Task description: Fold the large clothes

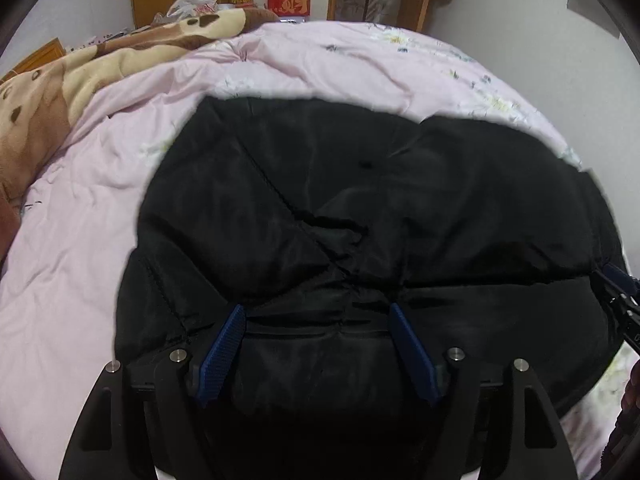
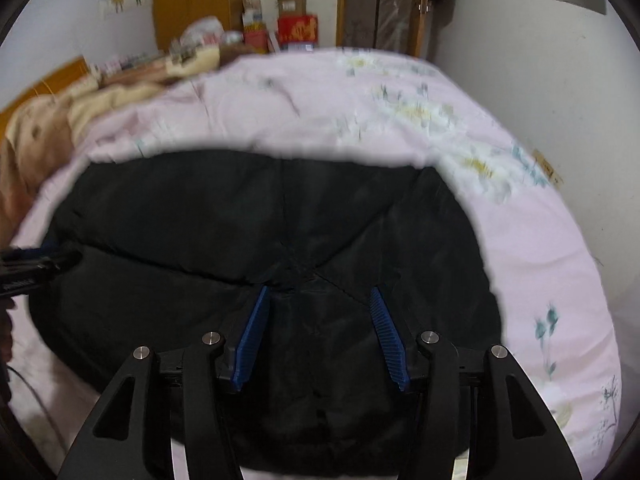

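Observation:
A large black padded jacket [image 1: 360, 184] lies folded in a bulky heap on the pink floral quilt [image 1: 300, 68]. My left gripper [image 1: 316, 310] hangs over its near part, blue pads apart; no fabric is pinched between them. My right gripper [image 2: 319, 290] hovers over the jacket [image 2: 240, 208] further right, jaws also apart and not pressing on anything. Each tool shows at the edge of the other's view: the right one [image 1: 618, 292] at the jacket's right end, the left one [image 2: 36, 264] at its left end. The right wrist view is motion-blurred.
A brown and cream fleece blanket [image 1: 60, 80] is bunched at the bed's far left. Beyond the bed stand a red box [image 1: 289, 2], cartons, a plastic bag [image 1: 194, 0] and wooden doors. A white wall [image 2: 540, 80] runs along the bed's right side.

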Demonstrator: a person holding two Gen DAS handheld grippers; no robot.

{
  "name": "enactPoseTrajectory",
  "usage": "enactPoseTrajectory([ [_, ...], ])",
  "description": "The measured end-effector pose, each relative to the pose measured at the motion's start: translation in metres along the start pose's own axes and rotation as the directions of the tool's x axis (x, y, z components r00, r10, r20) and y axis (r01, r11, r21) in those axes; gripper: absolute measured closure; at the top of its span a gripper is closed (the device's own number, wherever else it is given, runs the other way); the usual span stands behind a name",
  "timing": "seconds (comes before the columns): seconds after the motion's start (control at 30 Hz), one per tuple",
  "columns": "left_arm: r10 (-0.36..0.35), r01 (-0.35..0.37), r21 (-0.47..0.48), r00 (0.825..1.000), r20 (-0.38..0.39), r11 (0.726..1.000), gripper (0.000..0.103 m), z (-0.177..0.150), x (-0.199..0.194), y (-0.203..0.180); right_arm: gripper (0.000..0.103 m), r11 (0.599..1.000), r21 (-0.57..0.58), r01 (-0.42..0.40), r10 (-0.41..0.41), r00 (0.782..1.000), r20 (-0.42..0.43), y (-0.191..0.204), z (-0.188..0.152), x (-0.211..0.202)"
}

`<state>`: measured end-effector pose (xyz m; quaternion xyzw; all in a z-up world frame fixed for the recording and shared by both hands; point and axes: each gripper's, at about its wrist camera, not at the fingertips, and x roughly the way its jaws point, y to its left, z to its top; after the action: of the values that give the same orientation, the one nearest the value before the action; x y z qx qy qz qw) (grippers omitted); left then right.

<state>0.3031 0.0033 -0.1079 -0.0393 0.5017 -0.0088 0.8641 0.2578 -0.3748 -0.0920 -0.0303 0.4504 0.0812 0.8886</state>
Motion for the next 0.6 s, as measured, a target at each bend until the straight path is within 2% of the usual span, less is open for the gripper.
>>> enactPoseTrajectory([
  [0.1,-0.019,0.018,-0.026,0.999,-0.032,0.999,0.027,-0.004,0.025,0.004,0.048,0.994,0.083,-0.071,0.073,0.997,-0.027,-0.014,-0.010,0.023],
  [0.2,-0.002,0.001,-0.008,1.000,-0.032,1.000,0.027,-0.009,0.038,-0.001,0.048,0.999,0.022,-0.029,0.030,0.998,-0.052,-0.005,-0.016,0.038],
  [0.4,-0.027,0.025,-0.036,0.999,-0.042,0.999,0.028,-0.010,0.052,0.004,0.048,0.999,0.034,-0.018,0.020,0.998,-0.065,-0.005,-0.022,0.057],
  [0.53,-0.017,0.016,-0.034,0.999,-0.039,0.999,0.027,-0.008,0.048,0.005,0.048,0.999,0.042,-0.023,0.026,0.997,-0.079,-0.008,-0.020,0.055],
  [0.6,-0.035,0.033,-0.045,0.999,-0.033,0.998,0.027,-0.007,0.036,0.008,0.048,0.999,0.036,-0.021,0.024,0.996,-0.092,-0.008,-0.014,0.051],
])
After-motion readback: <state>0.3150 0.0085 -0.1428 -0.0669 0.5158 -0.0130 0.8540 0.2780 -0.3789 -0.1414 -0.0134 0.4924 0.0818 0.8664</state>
